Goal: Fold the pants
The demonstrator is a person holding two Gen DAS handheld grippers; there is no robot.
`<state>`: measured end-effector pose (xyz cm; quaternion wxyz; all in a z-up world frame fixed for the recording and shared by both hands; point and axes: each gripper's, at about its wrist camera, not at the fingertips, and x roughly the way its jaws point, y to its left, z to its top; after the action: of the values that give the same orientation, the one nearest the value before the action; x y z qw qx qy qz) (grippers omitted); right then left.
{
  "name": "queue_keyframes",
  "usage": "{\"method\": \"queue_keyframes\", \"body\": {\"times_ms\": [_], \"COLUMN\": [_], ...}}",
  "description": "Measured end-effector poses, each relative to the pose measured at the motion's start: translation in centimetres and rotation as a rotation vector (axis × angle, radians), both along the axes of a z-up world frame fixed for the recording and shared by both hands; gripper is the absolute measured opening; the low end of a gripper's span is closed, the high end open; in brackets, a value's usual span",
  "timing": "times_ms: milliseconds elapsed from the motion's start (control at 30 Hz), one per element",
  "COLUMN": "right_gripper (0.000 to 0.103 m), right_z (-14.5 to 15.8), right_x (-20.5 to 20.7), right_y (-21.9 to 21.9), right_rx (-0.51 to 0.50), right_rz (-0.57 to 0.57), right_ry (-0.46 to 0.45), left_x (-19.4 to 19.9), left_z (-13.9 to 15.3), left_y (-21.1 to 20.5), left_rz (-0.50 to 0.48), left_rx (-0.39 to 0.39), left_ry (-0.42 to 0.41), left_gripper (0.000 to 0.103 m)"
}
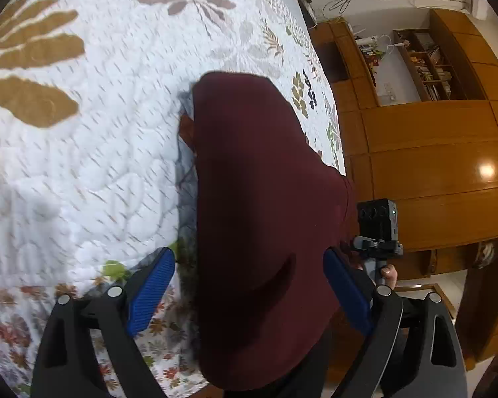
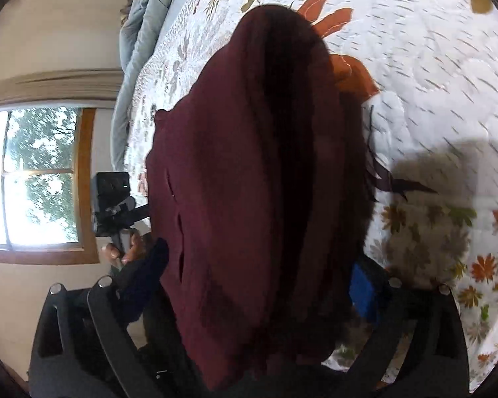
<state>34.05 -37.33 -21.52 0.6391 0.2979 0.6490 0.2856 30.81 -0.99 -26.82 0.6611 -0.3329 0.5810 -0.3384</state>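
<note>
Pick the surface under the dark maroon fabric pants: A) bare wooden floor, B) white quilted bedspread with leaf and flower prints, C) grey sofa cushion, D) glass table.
B: the dark maroon fabric pants hang over the white quilted bedspread with leaf and flower prints, which surrounds them in both wrist views.

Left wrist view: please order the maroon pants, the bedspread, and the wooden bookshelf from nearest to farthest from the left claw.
1. Maroon pants: between the fingers of the left claw, draping over the middle.
2. Bedspread: underneath and to the left, floral and white.
3. Wooden bookshelf: upper right, across the room against the wall.
</note>
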Motion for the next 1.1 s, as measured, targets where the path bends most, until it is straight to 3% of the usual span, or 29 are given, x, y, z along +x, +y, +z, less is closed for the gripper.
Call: {"method": "queue_keyframes", "body": {"times_ms": [133,433,467,500,533,600,667,933,1100], "right_gripper": [0.098,0.096,0.095,0.086,0.077,0.065,0.058,0.041,0.038], "right_z": [-0.3,0.0,0.0,0.1,0.1,0.2,0.3,2.5,4.8], "right_x": [0.5,0.1,0.1,0.0,-0.1,-0.3,-0.6,-1.7,-1.9], "right_y": [0.0,-0.5,-0.6,-0.5,-0.5,-0.7,-0.9,-0.2,1.0], "right_rx": [0.015,-0.006,-0.011,-0.028,-0.053,-0.063,-0.053,-0.089,-0.117], "right_rz": [-0.014,-0.008,-0.008,-0.004,-0.004,-0.008,-0.020,-0.045,-0.034], "right_ry": [0.014,0.010,0.007,0.002,-0.001,-0.007,-0.010,-0.071,-0.120], "left_x": [0.2,0.2,0.2,0.3,0.3,0.3,0.3,-0.5,-0.7], "left_z": [-0.1,0.3,0.2,0.1,0.1,0.1,-0.1,1.3,2.9], "left_y": [0.2,-3.1,-3.1,-3.1,-2.9,-2.9,-2.8,-2.1,-1.7], "left_rz": [0.003,-0.119,-0.122,-0.114,-0.104,-0.096,-0.098,-0.068,-0.057], "left_rx": [-0.017,0.051,0.056,0.051,0.043,0.086,0.110,0.108,0.070], "left_ry": [0.042,0.029,0.027,0.034,0.039,0.038,0.039,-0.009,-0.042], "left_gripper": [0.091,0.091,0.090,0.089,0.087,0.062,0.053,0.035,0.031]}}
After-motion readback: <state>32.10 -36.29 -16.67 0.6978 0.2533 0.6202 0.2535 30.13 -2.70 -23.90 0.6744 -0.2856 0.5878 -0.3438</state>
